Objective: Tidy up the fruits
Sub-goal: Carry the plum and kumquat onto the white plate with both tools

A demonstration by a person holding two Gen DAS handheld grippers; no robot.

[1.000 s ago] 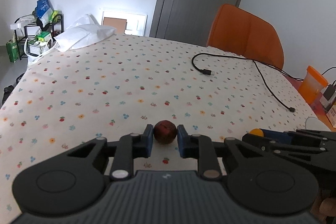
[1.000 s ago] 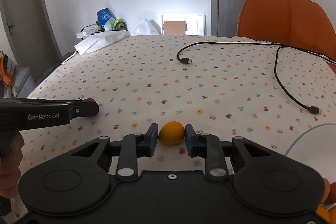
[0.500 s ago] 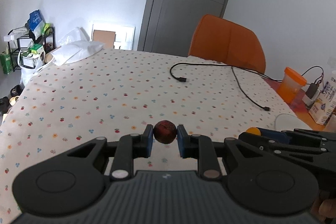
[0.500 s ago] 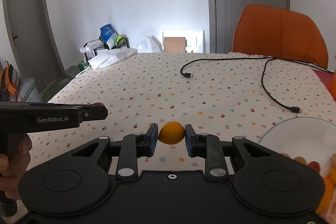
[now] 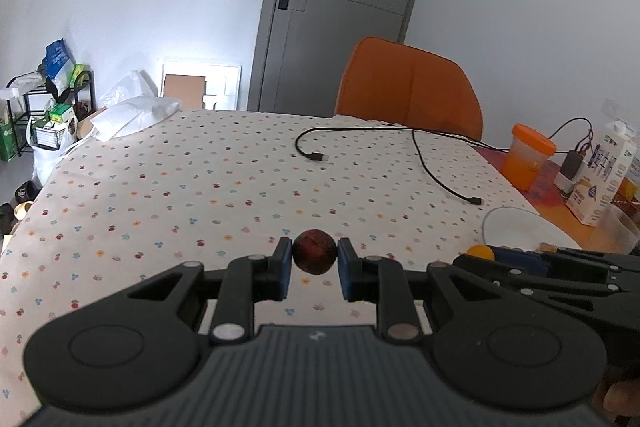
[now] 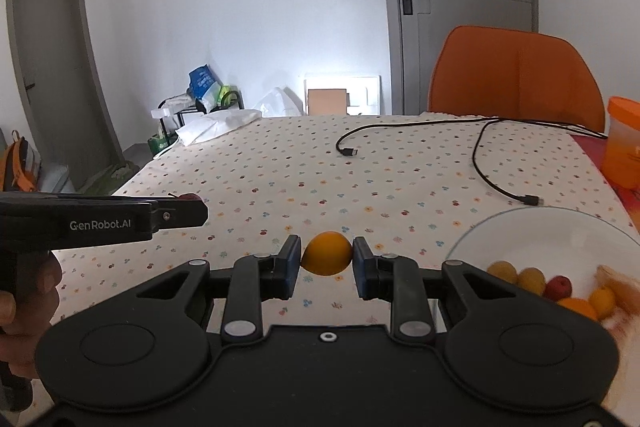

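left gripper clamped on a dark red fruit, held above the dotted tablecloth. right gripper clamped on an orange fruit, also off the cloth. glass bowl sits at the right gripper's right, near the table edge, holding several yellow, orange and red fruits. black cable lies across the far cloth. orange chair stands behind the table; orange cup to the right.
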